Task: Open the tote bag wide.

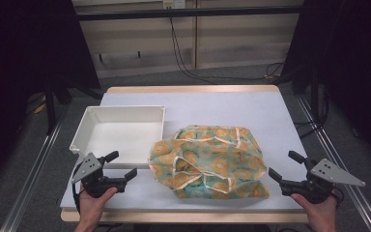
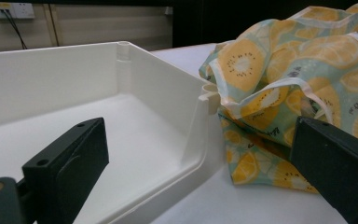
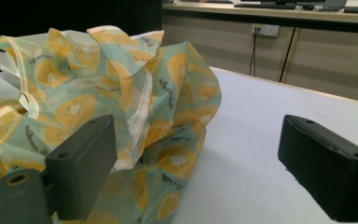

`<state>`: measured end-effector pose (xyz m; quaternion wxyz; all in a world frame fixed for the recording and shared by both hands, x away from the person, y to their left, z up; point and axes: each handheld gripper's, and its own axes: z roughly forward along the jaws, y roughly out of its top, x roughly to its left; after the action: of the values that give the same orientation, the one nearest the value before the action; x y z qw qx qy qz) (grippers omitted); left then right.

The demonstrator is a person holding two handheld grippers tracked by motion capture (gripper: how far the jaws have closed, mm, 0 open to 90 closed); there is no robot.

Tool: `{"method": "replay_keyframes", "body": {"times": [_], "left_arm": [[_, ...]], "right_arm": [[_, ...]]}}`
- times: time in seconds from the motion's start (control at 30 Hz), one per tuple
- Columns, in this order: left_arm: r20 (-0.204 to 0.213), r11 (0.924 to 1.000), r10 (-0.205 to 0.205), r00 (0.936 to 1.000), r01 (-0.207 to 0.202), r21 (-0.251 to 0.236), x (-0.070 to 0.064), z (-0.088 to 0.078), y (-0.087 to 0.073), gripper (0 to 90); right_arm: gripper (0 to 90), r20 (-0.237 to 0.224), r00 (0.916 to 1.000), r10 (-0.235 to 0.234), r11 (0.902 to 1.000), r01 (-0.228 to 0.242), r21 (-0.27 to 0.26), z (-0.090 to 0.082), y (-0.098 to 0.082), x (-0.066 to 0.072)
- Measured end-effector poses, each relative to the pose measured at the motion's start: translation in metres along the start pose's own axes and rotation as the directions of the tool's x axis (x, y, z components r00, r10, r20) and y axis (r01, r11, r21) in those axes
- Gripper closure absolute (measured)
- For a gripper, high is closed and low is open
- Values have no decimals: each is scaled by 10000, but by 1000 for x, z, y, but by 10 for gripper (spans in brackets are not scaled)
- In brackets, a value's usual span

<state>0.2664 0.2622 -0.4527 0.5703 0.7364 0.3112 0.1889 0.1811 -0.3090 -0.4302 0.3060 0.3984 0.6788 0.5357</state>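
Observation:
A crumpled fabric bag [image 1: 207, 162] printed with orange and kiwi slices on pale green lies on the white table [image 1: 212, 106], right of centre near the front. Left of it sits an empty white tray [image 1: 121, 130]. My left gripper [image 1: 121, 166] stands open at the tray's front right corner, pointing right toward the bag, nothing between its jaws. My right gripper [image 1: 286, 166] stands open just right of the bag, pointing left and away. In the left gripper view the tray [image 2: 121, 102] and bag [image 2: 289, 79] lie ahead. The right gripper view has the bag [image 3: 102, 93] at left.
The table's front edge runs just below both hands. Bare tabletop [image 1: 193, 104] stretches behind the bag and tray. Metal rails [image 1: 29, 174] flank the table on the floor, and cables [image 1: 183, 63] hang at the back wall.

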Motion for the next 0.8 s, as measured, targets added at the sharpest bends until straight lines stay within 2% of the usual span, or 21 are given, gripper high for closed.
{"method": "replay_keyframes", "body": {"times": [0.07, 0.13, 0.33, 0.37, 0.4, 0.57, 0.63, 0.67, 0.7, 0.77, 0.8], "left_arm": [[61, 10000, 7, 10000, -8, 70, 0, 0, 0, 42], [196, 9999, -99, 9998, 101, -86, -2, 1, 0, 43], [449, 9999, -71, 9990, 66, 121, -5, 5, 0, 74], [621, 9998, -61, 9981, 48, 201, -5, 5, 1, 85], [874, 9999, -97, 9961, 87, 109, -8, 5, 2, 134], [1171, 9996, 231, 9929, -246, 110, -15, 4, 5, 223], [1313, 9997, 253, 9910, -258, 20, -19, 4, 7, 285], [1543, 9997, 251, 9877, -254, 0, -22, 2, 9, 329], [1543, 9997, 251, 9877, -254, 0, -22, 2, 9, 361], [1586, 9993, 372, 9866, -365, -74, -25, 1, 13, 364], [1746, 9992, 401, 9838, -394, -80, -26, 1, 15, 380]], "right_arm": [[120, -86, 10000, 36, 10000, -36, 41, 0, 0, 0], [130, -218, 9998, 39, 9999, -37, 120, 1, 0, 0], [203, -792, 9967, 147, 9992, -118, 373, 2, 5, 1], [214, -822, 9965, 142, 9992, -110, 388, 2, 6, 0], [231, -966, 9951, 213, 9989, -173, 428, 2, 7, 0], [260, -1198, 9923, 302, 9981, -235, 572, 4, 10, 1], [269, -1408, 9894, 355, 9976, -268, 631, 6, 12, 3], [290, -1574, 9868, 378, 9977, -283, 622, 8, 15, 5], [290, -1574, 9868, 378, 9977, -283, 622, 8, 15, 5], [314, -1706, 9847, 368, 9974, -256, 670, 10, 18, 7], [320, -1860, 9821, 309, 9973, -179, 714, 11, 19, 8]]}}
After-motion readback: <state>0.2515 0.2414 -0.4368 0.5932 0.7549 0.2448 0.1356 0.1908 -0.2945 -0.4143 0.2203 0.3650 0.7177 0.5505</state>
